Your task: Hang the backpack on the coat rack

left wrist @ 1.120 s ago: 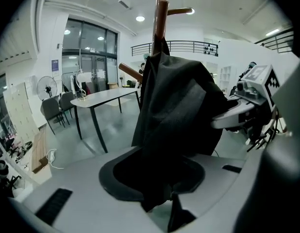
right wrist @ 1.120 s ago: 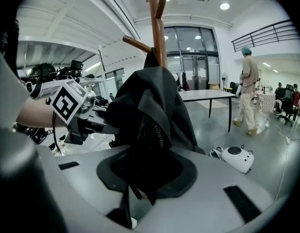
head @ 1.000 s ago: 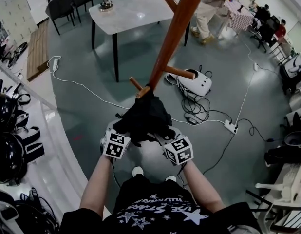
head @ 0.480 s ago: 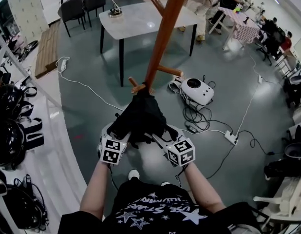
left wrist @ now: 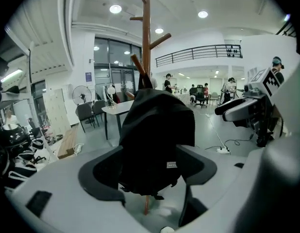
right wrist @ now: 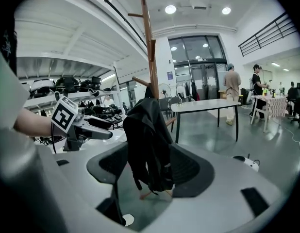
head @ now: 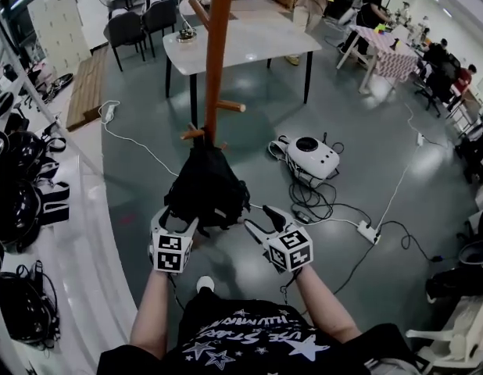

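Note:
The black backpack [head: 206, 190] hangs from a low peg of the wooden coat rack [head: 218, 53], just ahead of both grippers. My left gripper [head: 175, 222] is a little short of its lower left side, jaws opening, pads clear of the fabric. My right gripper [head: 263, 222] stands open to the backpack's right, apart from it. In the left gripper view the backpack [left wrist: 157, 140] shows beyond the wide jaws of the left gripper [left wrist: 147, 176], with nothing pinched. The right gripper view frames the backpack [right wrist: 147, 140] between the spread jaws of the right gripper [right wrist: 150, 171], untouched.
A white-topped table [head: 241, 37] with dark chairs [head: 136, 26] stands behind the rack. A white device [head: 312, 155], loose cables and a power strip [head: 369, 229] lie on the floor at right. Helmets [head: 15, 186] fill shelves at left. People stand far back.
Both grippers let go of the backpack, opened and drew back toward the person. The backpack now hangs by itself on the rack, which appears more upright as the head view shifted.

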Motion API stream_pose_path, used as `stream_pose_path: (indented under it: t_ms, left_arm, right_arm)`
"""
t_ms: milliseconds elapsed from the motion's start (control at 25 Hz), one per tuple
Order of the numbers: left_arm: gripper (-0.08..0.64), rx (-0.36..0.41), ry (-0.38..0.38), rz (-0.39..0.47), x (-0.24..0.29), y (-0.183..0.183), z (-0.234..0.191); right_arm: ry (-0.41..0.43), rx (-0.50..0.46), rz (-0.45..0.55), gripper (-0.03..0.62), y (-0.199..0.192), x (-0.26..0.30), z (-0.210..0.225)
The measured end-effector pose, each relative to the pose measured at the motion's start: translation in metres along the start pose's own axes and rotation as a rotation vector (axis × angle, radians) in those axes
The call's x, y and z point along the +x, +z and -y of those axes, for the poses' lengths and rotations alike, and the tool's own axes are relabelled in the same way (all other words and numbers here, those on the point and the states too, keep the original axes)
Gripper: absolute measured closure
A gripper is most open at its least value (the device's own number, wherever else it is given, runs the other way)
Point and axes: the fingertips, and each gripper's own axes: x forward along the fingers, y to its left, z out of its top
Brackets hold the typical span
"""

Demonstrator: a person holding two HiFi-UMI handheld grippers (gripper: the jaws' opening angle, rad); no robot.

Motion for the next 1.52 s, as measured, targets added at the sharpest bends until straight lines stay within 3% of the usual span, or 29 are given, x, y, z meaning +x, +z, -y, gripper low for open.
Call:
stream_pose_path:
  t_ms: [120,360,640,760,920,1000,1280,1520]
  left_arm:
    - [0.219,-0.023,0.036,0.029,-0.019,0.006,0.025]
    - [0.219,-0.086,0.056,0.012,-0.055,-0.015,0.086]
    - [0.221,-0.195,0.109,0.063,-0.100,-0.024,0.150]
    - [0.227,-0.212,0.102,0.101,-0.110,-0.016,0.173]
    - [0.394,-0.199,0.063,0.104,-0.114,-0.021,0.201]
    - [0.436,-0.206,0.012,0.090,-0.116,-0.029,0.218]
    - [0.451,-0.216,-0.080,0.034,-0.139,-0.068,0.256]
    - [0.508,-0.231,-0.050,0.066,-0.183,-0.088,0.259]
  right_arm:
    - [0.019,0.007,0.016,0.320,-0.004,-0.029,0.011]
    - [0.070,-0.006,0.054,0.468,-0.017,-0.077,0.021]
    - [0.136,0.035,0.089,0.570,-0.039,-0.118,0.030]
    - [0.173,0.032,0.093,0.578,-0.043,-0.131,0.030]
    - [0.199,0.019,0.065,0.580,-0.056,-0.139,0.027]
    - [0.205,0.020,0.043,0.580,-0.066,-0.141,0.024]
    - [0.256,0.001,0.003,0.580,-0.078,-0.146,-0.005]
    - [0.225,-0.032,0.012,0.580,-0.079,-0.167,-0.040]
